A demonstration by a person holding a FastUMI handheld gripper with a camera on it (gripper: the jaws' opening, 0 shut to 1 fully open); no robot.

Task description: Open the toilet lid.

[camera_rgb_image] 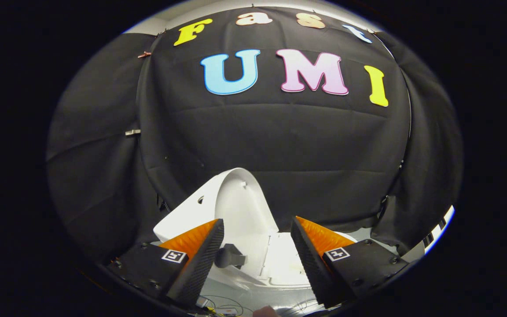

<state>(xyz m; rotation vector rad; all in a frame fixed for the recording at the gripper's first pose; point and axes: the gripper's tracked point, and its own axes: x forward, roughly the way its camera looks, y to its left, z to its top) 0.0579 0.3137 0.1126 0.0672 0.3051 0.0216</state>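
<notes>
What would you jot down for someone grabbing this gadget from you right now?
Gripper: jaws wide open, holding nothing.
Toilet lid: already raised, standing tilted up beyond the jaws, towards the black cloth wall.
Toilet seat: lies between and below the jaws.
Done: lid appears lifted.
Left: probably just check that it stays up, then back away. Loose wires lie below.

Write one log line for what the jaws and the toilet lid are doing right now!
gripper: open, holding nothing | toilet lid: raised, standing up just ahead between the jaws | contact: none seen | backdrop: black cloth wall
</notes>
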